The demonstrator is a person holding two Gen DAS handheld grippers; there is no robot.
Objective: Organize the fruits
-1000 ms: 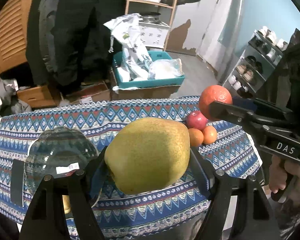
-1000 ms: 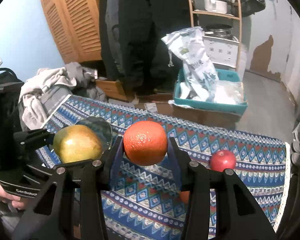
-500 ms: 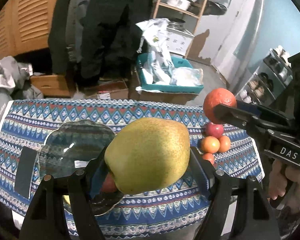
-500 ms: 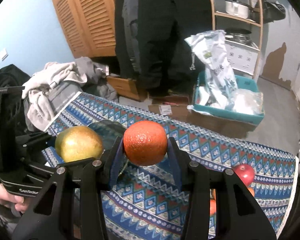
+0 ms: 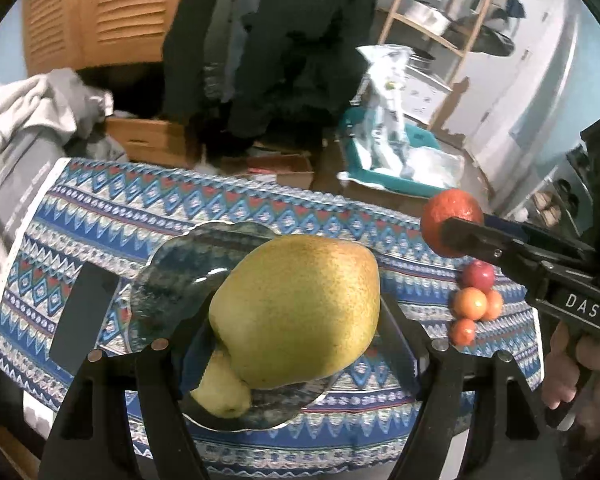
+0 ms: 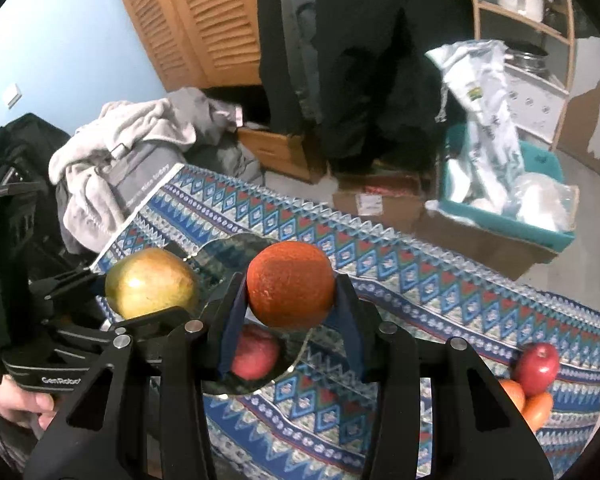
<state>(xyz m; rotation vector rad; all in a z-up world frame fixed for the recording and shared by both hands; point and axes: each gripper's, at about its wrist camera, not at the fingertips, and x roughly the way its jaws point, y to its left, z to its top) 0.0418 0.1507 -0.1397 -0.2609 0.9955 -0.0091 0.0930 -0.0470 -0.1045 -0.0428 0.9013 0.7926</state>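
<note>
My left gripper (image 5: 296, 320) is shut on a big yellow-green pear (image 5: 296, 308), which hangs over the glass plate (image 5: 172, 276). A smaller yellow pear (image 5: 220, 394) lies on that plate. My right gripper (image 6: 290, 300) is shut on an orange (image 6: 290, 284) above the plate's right side (image 6: 236, 246); a red apple (image 6: 256, 350) rests on the plate beneath it. In the right wrist view the held pear (image 6: 150, 282) shows at the left. In the left wrist view the held orange (image 5: 450, 216) shows at the right.
A red apple (image 5: 478, 274) and small oranges (image 5: 470, 304) sit grouped at the right end of the patterned tablecloth (image 5: 100, 208). A dark flat rectangle (image 5: 84, 316) lies left of the plate. Boxes, clothes and a teal bin (image 5: 400, 184) stand behind the table.
Both grippers have carried their fruit leftwards along the table, from beside the plate to above it. The loose fruit group has slid towards the right edge of both views.
</note>
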